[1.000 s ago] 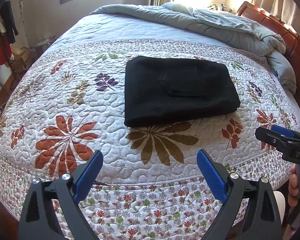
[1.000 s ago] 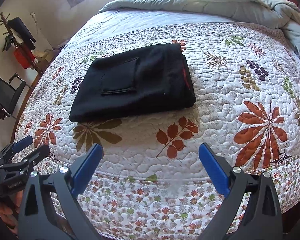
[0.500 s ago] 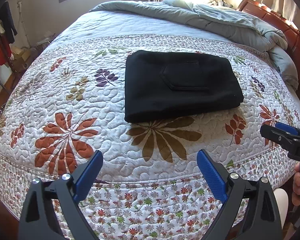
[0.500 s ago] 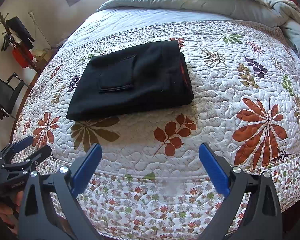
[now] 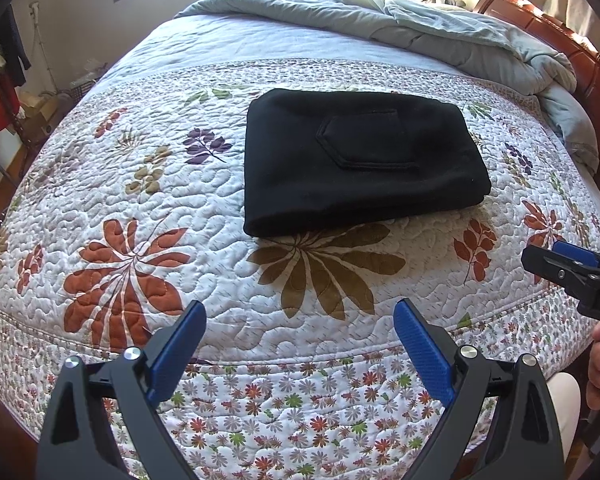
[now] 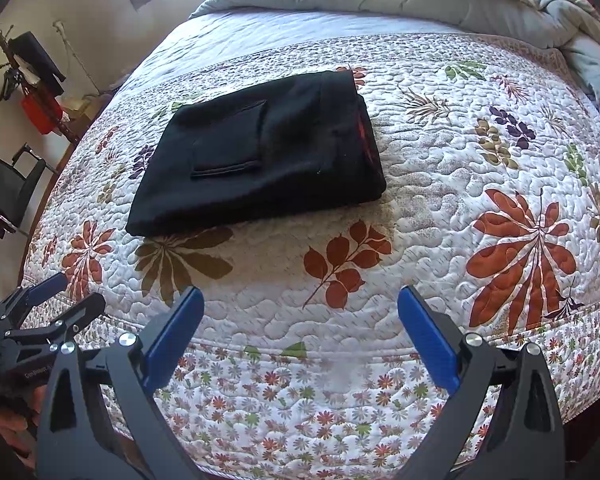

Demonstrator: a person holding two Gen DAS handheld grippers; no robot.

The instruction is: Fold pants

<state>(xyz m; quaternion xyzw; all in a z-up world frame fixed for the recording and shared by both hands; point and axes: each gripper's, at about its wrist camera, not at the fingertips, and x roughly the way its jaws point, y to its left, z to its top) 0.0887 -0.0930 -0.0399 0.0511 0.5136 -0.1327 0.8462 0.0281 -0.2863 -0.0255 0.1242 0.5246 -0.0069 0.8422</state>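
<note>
1. Left wrist view: the left gripper [image 5: 298,322] hangs over the near edge of the bed with its blue fingers [image 5: 178,354] spread wide and nothing between them.
2. The black pants [image 5: 356,164] lie folded into a thick rectangle on the floral quilt [image 5: 148,200], pocket side up, well apart from both tools.
3. Nothing lies on the open quilt between the left gripper and the pants; a brown leaf print sits just in front of the fold.
4. Right wrist view: the right gripper [image 6: 300,320] is likewise held wide open and empty, above the quilt's flowered border.
5. From this side a thin red strip shows along the pants' right-hand edge.
6. A rumpled grey comforter [image 5: 440,36] is bunched at the far end of the bed, beside the wooden headboard [image 5: 560,44].
7. A black chair [image 6: 8,188] and hanging clothes [image 6: 36,76] stand against the wall to the left, off the bed.
</note>
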